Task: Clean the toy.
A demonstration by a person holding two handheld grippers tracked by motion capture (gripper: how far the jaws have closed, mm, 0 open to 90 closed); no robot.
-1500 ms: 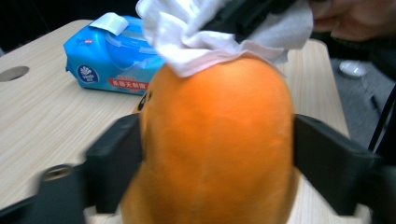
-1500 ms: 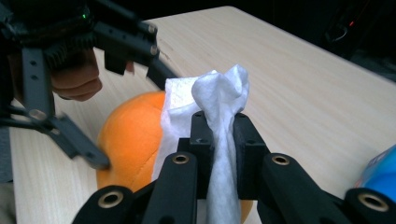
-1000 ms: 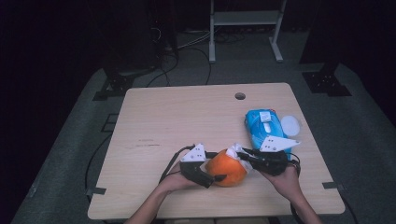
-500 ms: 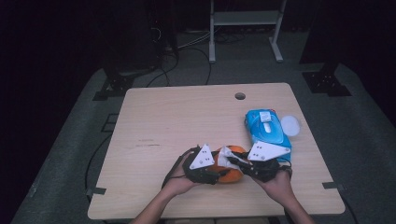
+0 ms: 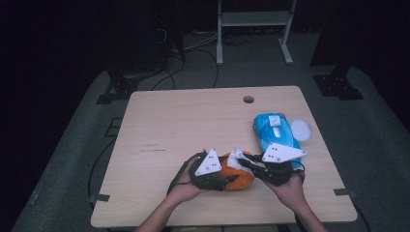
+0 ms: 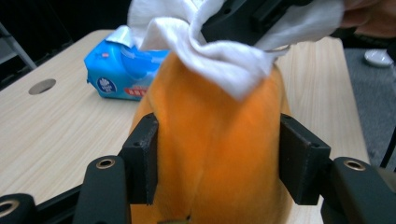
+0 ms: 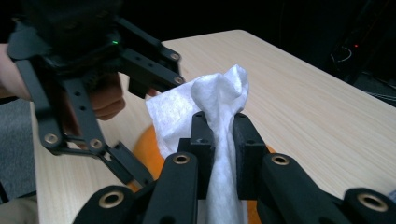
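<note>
An orange rounded object (image 5: 240, 180) rests near the table's front edge, and my left gripper (image 5: 226, 181) is shut on it, one jaw on each side (image 6: 212, 158). A white wipe (image 5: 236, 158) lies on top of the orange object (image 6: 219, 135), pinched in my right gripper (image 5: 246, 165), which is shut on it. In the right gripper view the wipe (image 7: 219, 100) stands up bunched between the jaws, my right gripper (image 7: 223, 133) over the orange object (image 7: 149, 149), with the left gripper (image 7: 140, 175) alongside.
A blue pack of wipes (image 5: 275, 133) lies at the right of the wooden table (image 5: 183, 125), with a white round lid (image 5: 301, 128) beside it. A cable hole (image 5: 248, 99) sits near the far edge. A metal stand (image 5: 254, 19) is on the floor beyond.
Both grippers and the orange object shifted slightly left. The right gripper brought the white wipe onto the top of the orange object.
</note>
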